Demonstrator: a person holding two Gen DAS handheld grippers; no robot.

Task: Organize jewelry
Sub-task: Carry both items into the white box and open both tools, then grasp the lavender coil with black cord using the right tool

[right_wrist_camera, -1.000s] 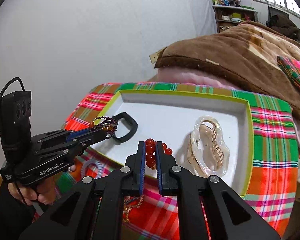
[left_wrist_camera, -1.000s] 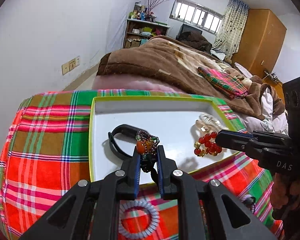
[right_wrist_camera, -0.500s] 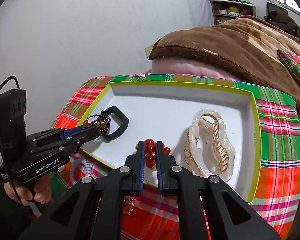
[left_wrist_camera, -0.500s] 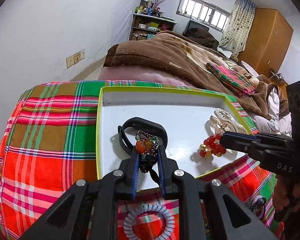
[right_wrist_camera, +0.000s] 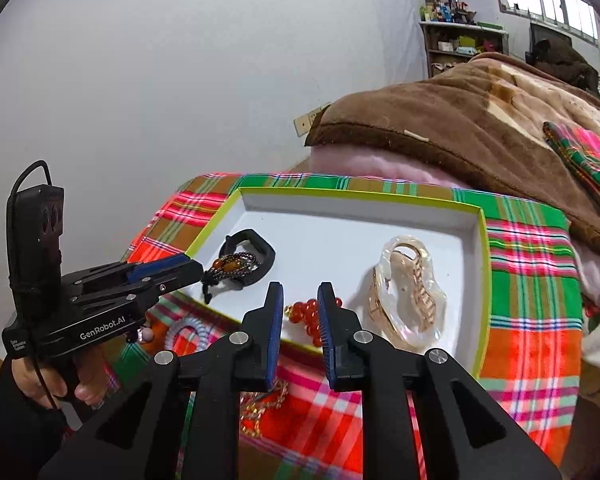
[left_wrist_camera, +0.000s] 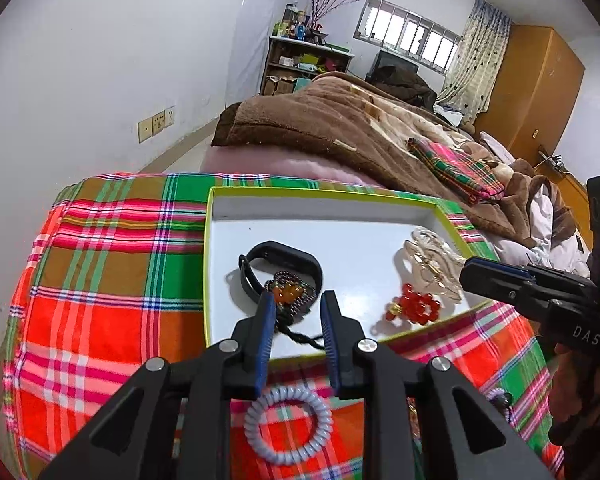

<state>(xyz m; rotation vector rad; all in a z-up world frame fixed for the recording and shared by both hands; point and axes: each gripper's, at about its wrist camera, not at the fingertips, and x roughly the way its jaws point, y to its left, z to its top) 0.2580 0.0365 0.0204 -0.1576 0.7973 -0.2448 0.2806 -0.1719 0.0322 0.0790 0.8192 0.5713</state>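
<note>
Both my left gripper [left_wrist_camera: 294, 304] and right gripper [right_wrist_camera: 299, 298] are spread apart over the tray [left_wrist_camera: 260, 194] – pulling back carelessly could snag the dark bead bracelet [left_wrist_camera: 290, 294] cord and drag it out.

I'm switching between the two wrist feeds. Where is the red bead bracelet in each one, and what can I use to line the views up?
Left wrist view: the red bead bracelet lies in the white tray near its front right edge, right of the left gripper.
Right wrist view: the bracelet sits bottom centre, between the open fingers of the right gripper.
Shared landmark: the black wristband at the tray's left.
</note>
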